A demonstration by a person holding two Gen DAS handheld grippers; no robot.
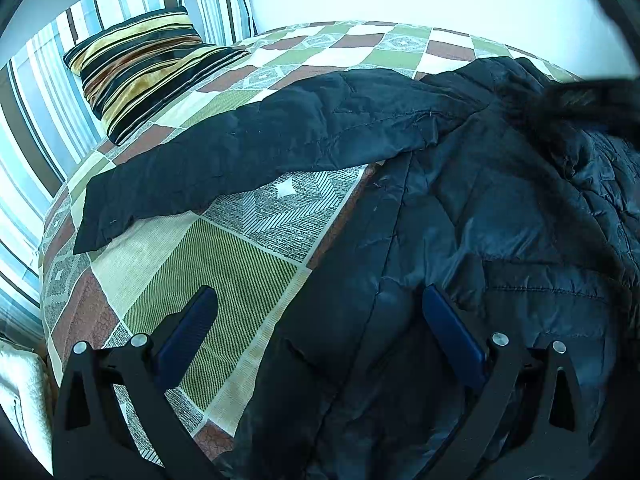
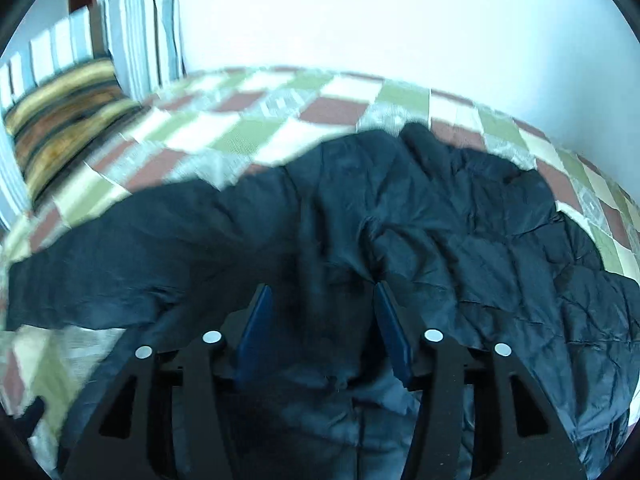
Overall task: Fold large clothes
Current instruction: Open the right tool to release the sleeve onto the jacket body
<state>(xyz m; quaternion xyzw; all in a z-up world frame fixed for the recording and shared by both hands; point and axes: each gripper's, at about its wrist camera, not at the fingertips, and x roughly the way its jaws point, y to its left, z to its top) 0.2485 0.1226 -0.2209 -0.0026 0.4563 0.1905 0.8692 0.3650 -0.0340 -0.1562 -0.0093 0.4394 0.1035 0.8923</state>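
Observation:
A large dark quilted jacket [image 1: 500, 216] lies spread on the bed, one sleeve [image 1: 248, 148] stretched out to the left across the cover. My left gripper [image 1: 320, 300] hovers over the jacket's left edge, its blue pads [image 1: 448, 328] wide apart and holding nothing. In the right wrist view the jacket [image 2: 460, 232] fills the middle, rumpled into folds. My right gripper [image 2: 320, 294] sits low over those folds. Its jaws stand apart with cloth under and between them, and the pads [image 2: 390, 332] do not press on it.
The bed has a checked cover [image 1: 224, 264] in green, brown and cream. A striped velvet cushion [image 1: 148, 64] and striped pillows [image 1: 36, 120] sit at the far left, against a white wall [image 2: 360, 12]. A dark blurred shape [image 1: 588, 100] crosses the jacket's upper right.

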